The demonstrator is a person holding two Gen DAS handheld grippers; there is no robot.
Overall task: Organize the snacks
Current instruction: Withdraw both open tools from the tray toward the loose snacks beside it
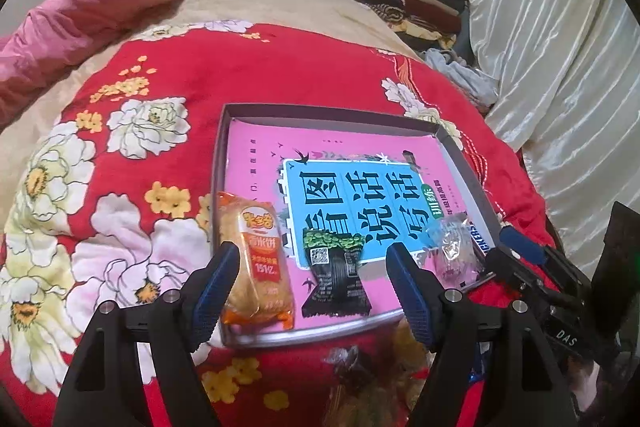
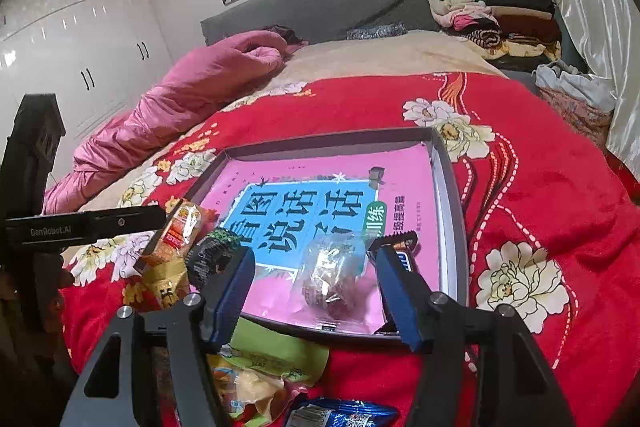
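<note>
A shallow grey tray [image 1: 472, 183] lined with a pink and blue book cover lies on the red flowered blanket [image 1: 280, 67]. My left gripper [image 1: 312, 255] hangs open over the tray's near edge. An orange rice-cracker packet [image 1: 258, 259] lies by its left finger and a black packet [image 1: 336, 279] lies between the fingers, untouched. My right gripper [image 2: 314, 259] is open around a clear-wrapped snack [image 2: 332, 275] lying in the tray [image 2: 448, 195]. A Snickers bar [image 2: 406, 257] sits against its right finger. The clear-wrapped snack [image 1: 454, 247] and the Snickers bar [image 1: 478, 241] also show in the left wrist view.
Loose snacks lie on the blanket in front of the tray: a green packet [image 2: 280, 351], a yellow one [image 2: 248, 391], a blue one [image 2: 340, 415]. A pink quilt [image 2: 192, 99] lies at the left. Folded clothes [image 2: 492, 11] are stacked at the back right beside a white curtain [image 1: 552, 47].
</note>
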